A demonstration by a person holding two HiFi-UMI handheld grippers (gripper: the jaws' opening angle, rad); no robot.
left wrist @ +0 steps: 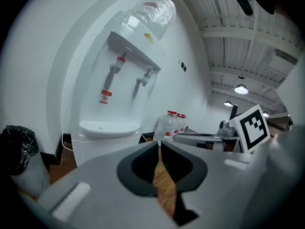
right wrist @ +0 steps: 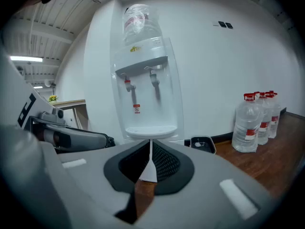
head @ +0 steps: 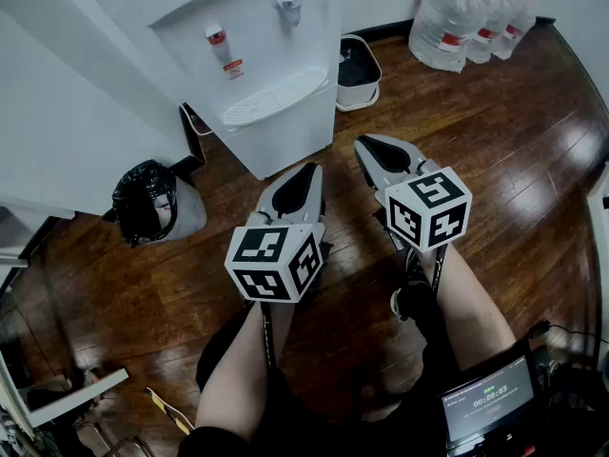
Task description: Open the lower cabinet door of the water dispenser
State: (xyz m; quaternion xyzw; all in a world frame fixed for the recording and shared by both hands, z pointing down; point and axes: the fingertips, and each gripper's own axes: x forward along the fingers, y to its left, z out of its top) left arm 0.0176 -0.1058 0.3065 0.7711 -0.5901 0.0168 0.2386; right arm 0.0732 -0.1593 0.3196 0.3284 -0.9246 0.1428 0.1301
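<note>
I had both tools held out over the wooden floor (head: 514,141), short of the water dispenser (head: 257,46), so I judged this as the approach, with the door not yet touched. The left gripper (head: 312,171) had its jaws pressed together on nothing, and the right gripper (head: 365,145) was likewise closed and empty; each gripper's own view showed only a thin slit between the pads. The lower cabinet door (head: 285,139) sat under the drip tray (head: 271,98), on the dispenser's near face, just beyond both sets of tips and closed as far as I could tell. I couldn't make out a handle or an edge to pull on. A black bin bag (head: 143,200) stood to the left and water bottles (head: 471,17) far to the right, both well apart from the path. Next, I reckoned, one gripper would need to part its jaws, drop lower towards the door's edge and find something to hook or pinch
</note>
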